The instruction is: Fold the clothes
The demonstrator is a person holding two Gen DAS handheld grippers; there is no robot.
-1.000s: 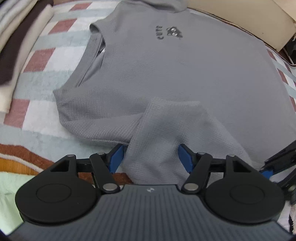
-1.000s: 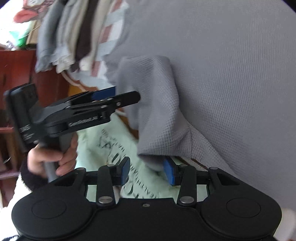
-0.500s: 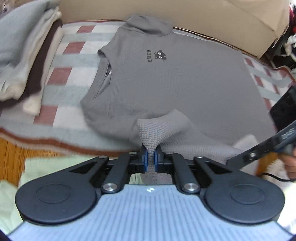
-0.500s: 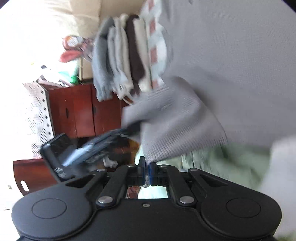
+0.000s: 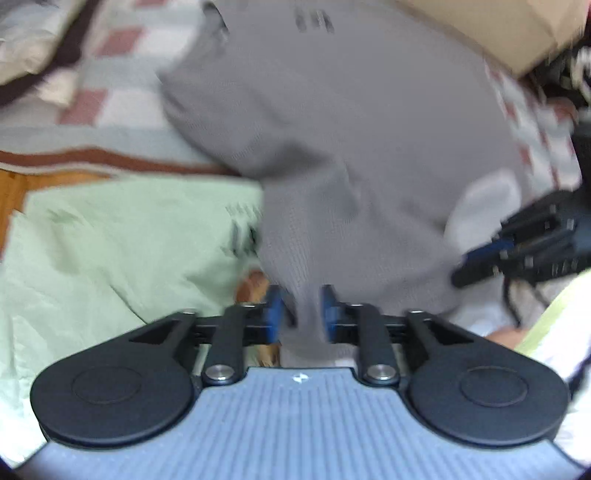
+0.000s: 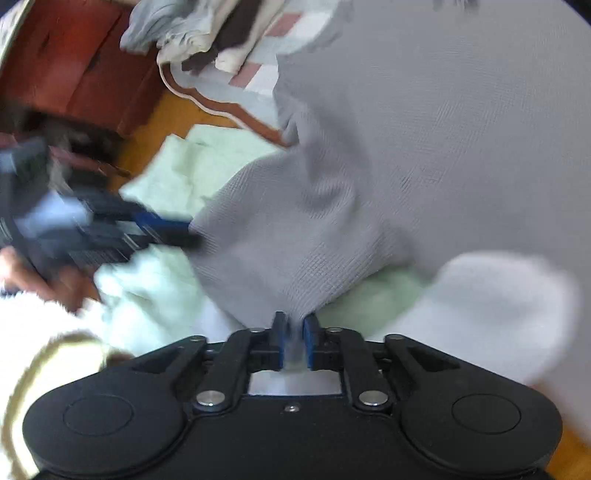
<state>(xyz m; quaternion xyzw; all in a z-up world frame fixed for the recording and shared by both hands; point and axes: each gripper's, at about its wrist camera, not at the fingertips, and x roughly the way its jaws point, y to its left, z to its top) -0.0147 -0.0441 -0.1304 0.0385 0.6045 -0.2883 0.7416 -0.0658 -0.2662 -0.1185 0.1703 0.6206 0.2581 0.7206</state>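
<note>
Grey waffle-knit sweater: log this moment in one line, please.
phase: hem lift | left gripper: shut on grey waffle-knit sweater hem | right gripper: shut on hem | sweater body: on checked blanket | frames: motion-blurred

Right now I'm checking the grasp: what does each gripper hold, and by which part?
Both pinch the grey sweater at its near hem: left gripper at one bunched edge, right gripper at another.

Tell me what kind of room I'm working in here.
Probably a bedroom or living space in a home. The grey sweater lies on a checked blanket beside a pile of folded clothes, with a red-brown wooden cabinet on a wood floor.
</note>
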